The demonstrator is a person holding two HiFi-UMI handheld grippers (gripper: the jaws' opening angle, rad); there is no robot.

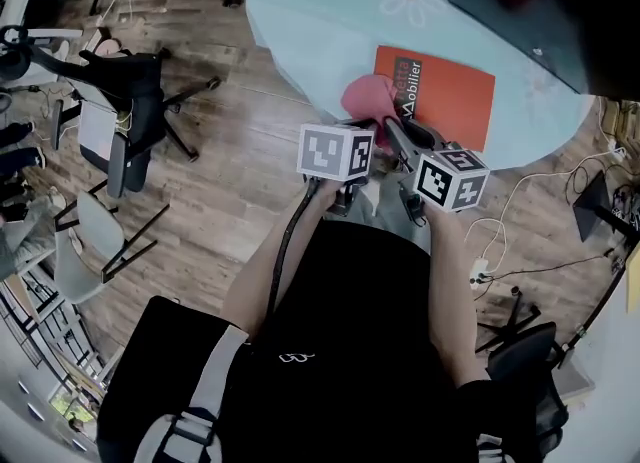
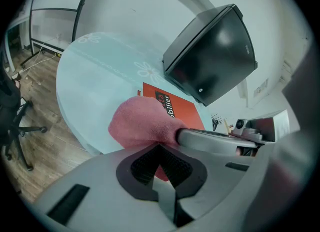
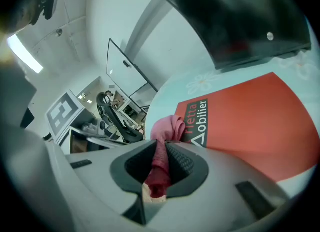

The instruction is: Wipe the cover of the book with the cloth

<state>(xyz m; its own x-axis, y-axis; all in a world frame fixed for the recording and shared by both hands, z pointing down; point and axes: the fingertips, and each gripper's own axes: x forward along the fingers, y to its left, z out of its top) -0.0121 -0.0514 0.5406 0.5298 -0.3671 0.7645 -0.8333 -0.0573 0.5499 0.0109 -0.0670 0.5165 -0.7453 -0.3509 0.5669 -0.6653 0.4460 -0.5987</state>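
An orange-red book (image 1: 445, 96) lies flat on the pale blue round table (image 1: 320, 11). A pink cloth (image 1: 366, 99) sits bunched at the book's near left corner. Both grippers meet at the cloth. My left gripper (image 1: 362, 141) is shut, with the cloth (image 2: 142, 123) bulging out past its pads. My right gripper (image 1: 405, 136) is shut on a strip of the cloth (image 3: 167, 128), which runs up between its pads. The book (image 3: 250, 121) lies just beyond it. The right gripper's finger (image 2: 210, 138) shows in the left gripper view, pressed into the cloth.
A black slanted box (image 1: 540, 1) stands on the table behind the book, close to its far edge. Office chairs (image 1: 120, 111) stand on the wood floor at the left. White cables and a power strip (image 1: 480, 271) lie on the floor at the right.
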